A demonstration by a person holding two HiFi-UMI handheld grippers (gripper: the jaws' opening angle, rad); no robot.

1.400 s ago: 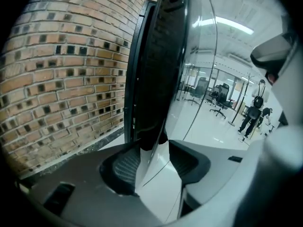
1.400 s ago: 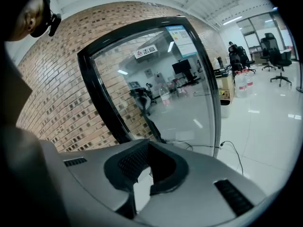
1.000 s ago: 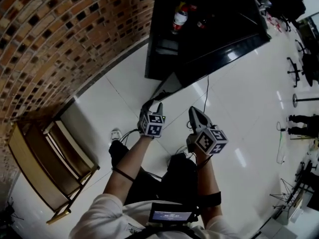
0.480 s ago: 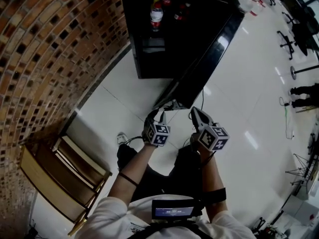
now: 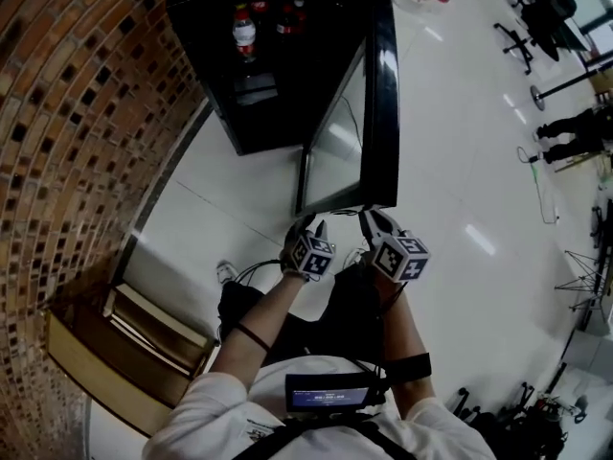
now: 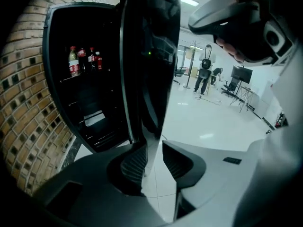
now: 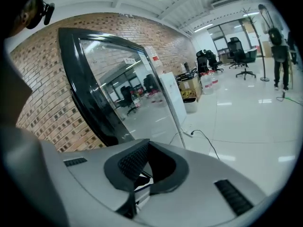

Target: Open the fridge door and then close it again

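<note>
A black display fridge (image 5: 259, 113) stands open against the brick wall, with bottles (image 5: 244, 32) on its top shelf. Its glass door (image 5: 350, 132) swings far out toward me. My left gripper (image 5: 308, 226) is at the door's free lower corner. In the left gripper view the door edge (image 6: 149, 56) runs between the jaws of the left gripper (image 6: 154, 160), which have just been closing and now grip it. My right gripper (image 5: 372, 220) hovers beside it, shut and empty. In the right gripper view the right gripper (image 7: 144, 164) faces the door's outer glass (image 7: 128, 89).
A wooden chair (image 5: 124, 343) stands at lower left by the brick wall (image 5: 77, 113). A power cable (image 7: 203, 138) trails over the white floor past a white cabinet (image 7: 170, 96). Office chairs (image 5: 522, 36) and a standing person (image 5: 575, 123) are far right.
The fridge door has swung much wider open, its free edge moving with my left gripper. Both grippers have moved back and sideways with it. The left jaws have narrowed onto the edge.
</note>
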